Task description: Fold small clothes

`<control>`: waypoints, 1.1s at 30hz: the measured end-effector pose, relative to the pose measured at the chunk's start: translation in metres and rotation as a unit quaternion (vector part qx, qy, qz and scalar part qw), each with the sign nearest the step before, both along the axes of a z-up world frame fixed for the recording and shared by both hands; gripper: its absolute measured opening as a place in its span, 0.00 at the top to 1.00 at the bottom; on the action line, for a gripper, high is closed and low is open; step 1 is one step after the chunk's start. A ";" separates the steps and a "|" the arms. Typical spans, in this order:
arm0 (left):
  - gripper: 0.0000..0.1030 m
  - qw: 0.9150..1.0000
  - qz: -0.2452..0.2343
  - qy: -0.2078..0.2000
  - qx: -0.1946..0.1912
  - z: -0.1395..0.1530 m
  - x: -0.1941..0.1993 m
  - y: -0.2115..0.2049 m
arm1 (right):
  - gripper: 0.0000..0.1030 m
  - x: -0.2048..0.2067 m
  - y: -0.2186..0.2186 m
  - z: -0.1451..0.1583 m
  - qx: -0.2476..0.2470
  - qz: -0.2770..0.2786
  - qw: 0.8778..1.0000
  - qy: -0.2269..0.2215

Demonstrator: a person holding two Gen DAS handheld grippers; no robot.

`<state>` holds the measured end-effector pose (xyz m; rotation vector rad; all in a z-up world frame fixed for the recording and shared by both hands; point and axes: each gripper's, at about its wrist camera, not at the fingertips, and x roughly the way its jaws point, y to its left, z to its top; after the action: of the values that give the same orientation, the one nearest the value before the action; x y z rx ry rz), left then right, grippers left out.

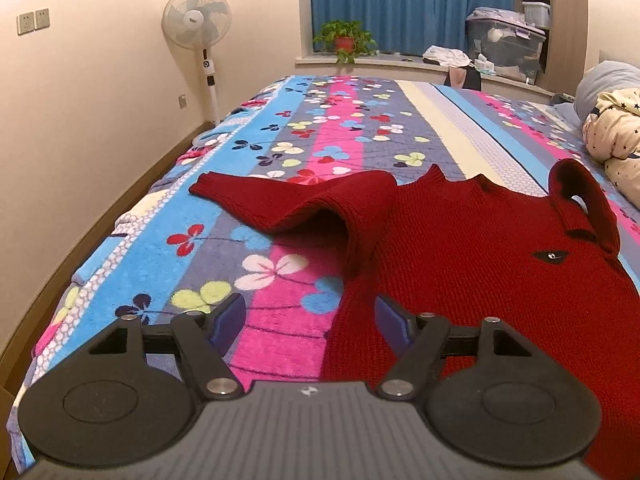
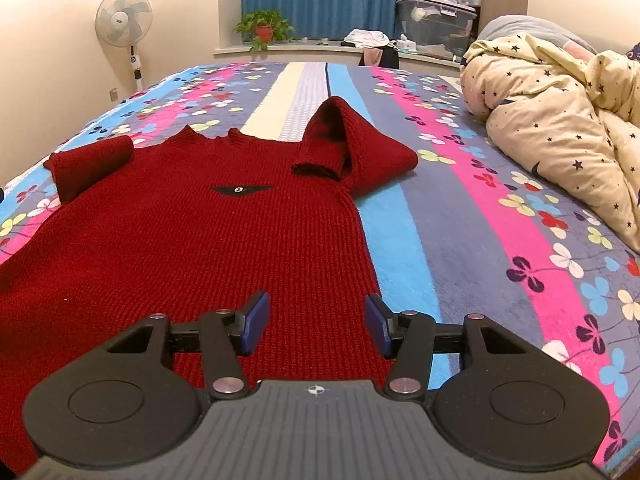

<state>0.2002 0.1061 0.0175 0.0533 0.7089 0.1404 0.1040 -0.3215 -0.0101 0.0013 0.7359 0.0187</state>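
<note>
Flanking the red sweater's [image 2: 208, 240] side edges, both tongs [image 1: 310, 320] [image 2: 316, 320] spread, bare blanket [image 2: 460, 220] alongside.

Left gripper [image 1: 310, 320] and right gripper [image 2: 316, 324] showing: grey ribbed bodies bearing a crosshair mark, black linkages with 2 round discs, silver rivets, blue finger pads [image 2: 256, 322]

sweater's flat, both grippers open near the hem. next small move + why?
Probably close the right hand-held gripper on the red sweater's right hem edge. Its jaws stand open astride that edge, holding nothing, and the left hand-held gripper is likewise open at the left edge. The right sleeve is bunched over itself, so it needs straightening too.
</note>
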 end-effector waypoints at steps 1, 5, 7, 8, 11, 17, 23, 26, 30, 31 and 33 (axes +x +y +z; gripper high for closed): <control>0.25 1.000 0.000 -0.001 0.001 0.000 0.000 0.000 | 0.47 0.000 0.000 0.000 -0.003 0.001 1.000 0.000; 0.25 1.000 0.000 -0.005 0.001 0.001 0.001 -0.002 | 0.47 -0.002 0.001 -0.001 -0.012 -0.002 1.000 0.000; 0.25 1.000 -0.003 -0.008 0.005 0.001 0.000 -0.004 | 0.47 -0.002 0.001 -0.001 -0.013 -0.005 1.000 0.001; 0.25 1.000 -0.004 -0.009 0.008 0.002 0.000 -0.005 | 0.47 -0.002 0.001 -0.001 -0.014 -0.006 1.000 0.001; 0.25 1.000 -0.005 -0.011 0.012 0.002 -0.001 -0.005 | 0.47 -0.002 0.003 -0.002 -0.019 -0.007 1.000 0.002; 0.25 0.999 -0.003 0.025 -0.033 0.000 0.012 0.003 | 0.45 -0.001 0.005 -0.004 -0.025 -0.008 1.000 0.008; 0.25 0.999 0.011 0.030 -0.008 0.007 0.058 0.009 | 0.41 0.002 0.014 -0.020 -0.048 0.008 0.998 0.047; 0.25 0.999 0.035 0.025 -0.015 0.004 0.089 0.022 | 0.40 0.005 0.016 -0.024 -0.052 0.007 0.997 0.054; 0.25 0.996 0.073 0.026 -0.036 -0.009 0.124 0.047 | 0.40 0.010 0.020 -0.030 -0.057 0.008 0.996 0.067; 0.25 0.995 0.083 0.028 -0.041 -0.013 0.132 0.054 | 0.40 0.011 0.021 -0.031 -0.060 0.010 0.996 0.069; 0.24 0.993 0.099 0.031 -0.055 -0.022 0.145 0.068 | 0.40 0.014 0.025 -0.033 -0.062 0.013 0.995 0.070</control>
<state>0.3451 0.1744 -0.0048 -0.1197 0.7823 0.2909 0.1178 -0.2964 -0.0429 -0.1277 0.8773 -0.0020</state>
